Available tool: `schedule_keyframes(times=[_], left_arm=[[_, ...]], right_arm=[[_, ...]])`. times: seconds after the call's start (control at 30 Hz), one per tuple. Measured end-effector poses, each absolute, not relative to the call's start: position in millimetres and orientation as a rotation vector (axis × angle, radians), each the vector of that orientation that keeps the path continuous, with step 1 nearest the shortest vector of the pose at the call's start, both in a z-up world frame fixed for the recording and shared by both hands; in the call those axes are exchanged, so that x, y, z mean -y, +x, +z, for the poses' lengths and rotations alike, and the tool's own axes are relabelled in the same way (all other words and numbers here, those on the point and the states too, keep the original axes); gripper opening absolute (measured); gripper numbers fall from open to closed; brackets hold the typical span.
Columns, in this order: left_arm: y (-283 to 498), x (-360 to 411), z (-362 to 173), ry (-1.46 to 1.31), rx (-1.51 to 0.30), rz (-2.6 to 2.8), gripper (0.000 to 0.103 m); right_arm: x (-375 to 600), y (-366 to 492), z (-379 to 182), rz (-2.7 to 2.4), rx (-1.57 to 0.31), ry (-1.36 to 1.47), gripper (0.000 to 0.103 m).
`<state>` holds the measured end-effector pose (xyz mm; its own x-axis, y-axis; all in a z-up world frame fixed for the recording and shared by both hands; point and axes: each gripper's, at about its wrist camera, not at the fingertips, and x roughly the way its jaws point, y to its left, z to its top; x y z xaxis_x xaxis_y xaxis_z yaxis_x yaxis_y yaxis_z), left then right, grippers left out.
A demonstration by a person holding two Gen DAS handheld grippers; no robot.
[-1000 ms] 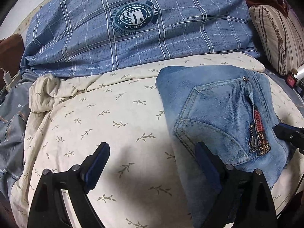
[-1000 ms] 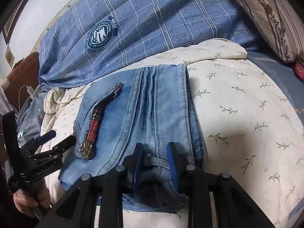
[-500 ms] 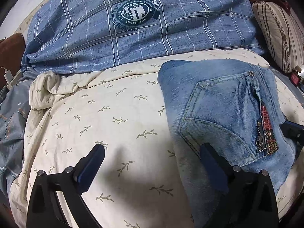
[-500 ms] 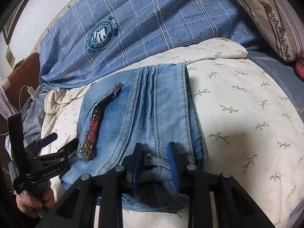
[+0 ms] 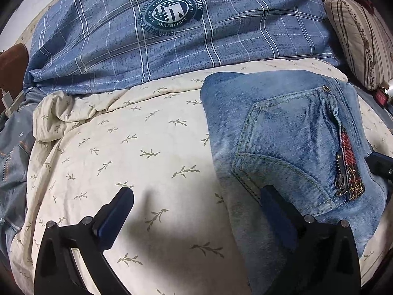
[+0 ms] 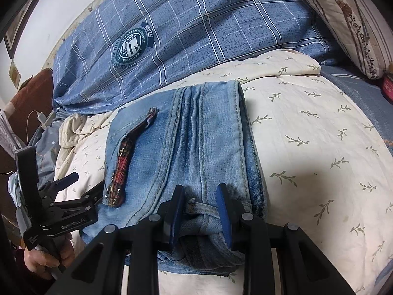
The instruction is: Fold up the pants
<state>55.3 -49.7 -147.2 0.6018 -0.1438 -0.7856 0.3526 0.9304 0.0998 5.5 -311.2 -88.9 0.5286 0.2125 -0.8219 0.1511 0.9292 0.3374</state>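
Note:
Folded light-blue jeans [image 5: 282, 132] lie on a cream leaf-print quilt [image 5: 147, 147], with a back pocket and a red plaid zipper trim [image 5: 348, 162] facing up. My left gripper [image 5: 196, 191] stands wide open at the jeans' left edge. Its right finger [image 5: 272, 204] is over the denim, its left finger [image 5: 118, 209] over the quilt, and nothing is gripped. In the right wrist view the left gripper [image 6: 86, 183] sits beside the jeans [image 6: 196, 135], held by a hand. My right gripper [image 6: 201, 191] is shut on the bunched waistband with a belt loop at the near edge.
A blue plaid duvet [image 5: 172, 49] with a round crest is piled behind the jeans. A striped floral pillow [image 5: 356, 36] leans at the far right. A brown cushion [image 6: 29, 98] and a white charger cable [image 6: 39, 118] sit far left. Bare quilt [image 6: 319, 147] spreads to the jeans' right.
My left gripper's jaws have spread wider, and no cloth is between them. The right gripper keeps its hold on the waistband and the jeans have not moved.

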Motion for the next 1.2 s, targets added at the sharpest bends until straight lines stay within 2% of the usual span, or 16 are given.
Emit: schedule_keyframes(times=[0.27,0.43,0.6,0.8,1.07,1.2], left_arm=[[64,36,-129,0.201,-0.864,-0.293,0.103],[78,18,-108,0.097,-0.772,-0.239,0.103],[101,30,-108,0.117,-0.729,-0.223,0.103],[122,61,-129,0.222,-0.764,-0.286,0.103],[145,63,-150,0.18,-0.866,-0.347,0.103],[144,63,-151,0.182,-0.875,-0.345,0.103]], right_arm=[[313,5,-83,0.042,-1.015,0.39,0.031],[319,5,-62,0.047,-0.922,0.387,0.031],[331,32,-51,0.024,-0.856,0.395,0.031],[336,80,-62,0.036,-0.882,0.39,0.031],[341,122,-105,0.035,-1.042,0.448,0.032],[350,125,-111,0.04,-1.058,0.518,0.034]])
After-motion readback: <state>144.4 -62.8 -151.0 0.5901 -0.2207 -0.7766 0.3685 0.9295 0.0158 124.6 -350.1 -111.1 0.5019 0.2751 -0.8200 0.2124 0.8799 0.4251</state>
